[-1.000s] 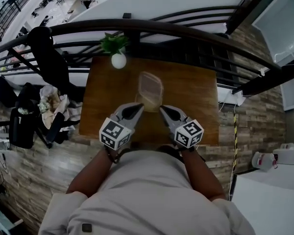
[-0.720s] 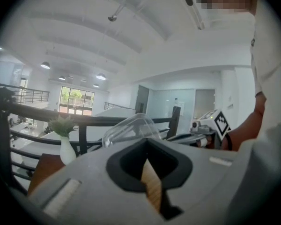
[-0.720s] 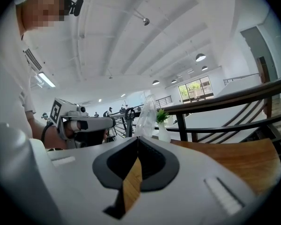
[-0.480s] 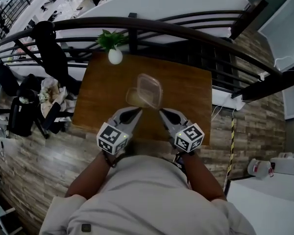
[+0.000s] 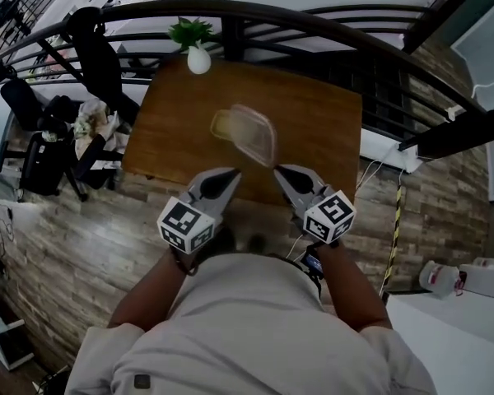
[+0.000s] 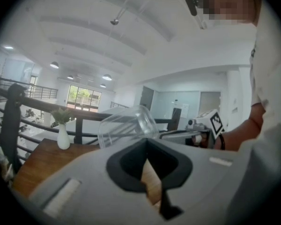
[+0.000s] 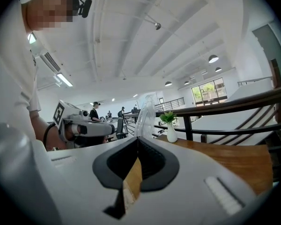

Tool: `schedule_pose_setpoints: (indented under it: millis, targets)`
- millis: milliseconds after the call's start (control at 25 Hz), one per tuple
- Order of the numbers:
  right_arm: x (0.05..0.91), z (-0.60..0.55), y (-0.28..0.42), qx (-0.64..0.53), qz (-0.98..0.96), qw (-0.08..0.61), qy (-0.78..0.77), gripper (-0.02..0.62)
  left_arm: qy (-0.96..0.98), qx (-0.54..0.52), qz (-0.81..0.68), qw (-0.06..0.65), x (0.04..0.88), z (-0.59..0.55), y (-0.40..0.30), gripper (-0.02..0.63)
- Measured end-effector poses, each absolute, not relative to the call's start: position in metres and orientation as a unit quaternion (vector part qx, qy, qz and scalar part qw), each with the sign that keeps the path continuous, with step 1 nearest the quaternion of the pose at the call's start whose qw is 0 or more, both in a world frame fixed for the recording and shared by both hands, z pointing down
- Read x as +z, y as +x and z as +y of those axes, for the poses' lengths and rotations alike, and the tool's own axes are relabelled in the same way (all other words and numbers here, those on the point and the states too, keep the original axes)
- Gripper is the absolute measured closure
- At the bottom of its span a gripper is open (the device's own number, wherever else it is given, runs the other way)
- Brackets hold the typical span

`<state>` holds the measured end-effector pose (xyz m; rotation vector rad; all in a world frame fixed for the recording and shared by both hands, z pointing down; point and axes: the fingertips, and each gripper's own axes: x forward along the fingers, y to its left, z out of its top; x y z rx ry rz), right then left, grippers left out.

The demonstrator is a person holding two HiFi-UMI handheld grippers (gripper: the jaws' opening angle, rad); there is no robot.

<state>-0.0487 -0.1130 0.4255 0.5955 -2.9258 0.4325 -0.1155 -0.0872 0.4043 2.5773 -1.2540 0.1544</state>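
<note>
My left gripper (image 5: 224, 177) has its fingers pressed together on nothing; just beyond, the clear plastic container (image 5: 247, 132) lies on the wooden table (image 5: 173, 130); I judge it light, thin and slippery, best taken at the rim; no readable label; my right gripper (image 5: 281, 173) is closed too, empty.

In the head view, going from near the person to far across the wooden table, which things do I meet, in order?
left gripper and right gripper, side by side → clear plastic container → white vase with a green plant → black railing
</note>
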Motion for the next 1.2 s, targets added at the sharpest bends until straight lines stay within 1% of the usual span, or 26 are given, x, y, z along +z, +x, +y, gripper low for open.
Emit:
schedule_pose_setpoints:
  millis: [160,360,640,1200]
  targets:
    - [0.421,-0.08,-0.035,0.154,-0.968,0.048,0.191,0.589,0.881,0.058,-0.443,0.152,0.418,-0.05,-0.104,0.602]
    - [0.41,-0.047,-0.033,0.148,-0.97,0.026,0.191,0.589,0.88,0.064,-0.447,0.15,0.421,-0.018,-0.103,0.603]
    - [0.394,-0.016,-0.044,0.12,-0.968,0.038,0.217,0.589,0.889,0.054,-0.432,0.144,0.41,0.009,-0.123,0.602]
    - [0.373,0.049,-0.133,0.117,-0.96,0.028,0.254,0.589,0.906,0.052,-0.404,0.12,0.386,0.057,-0.214,0.603]
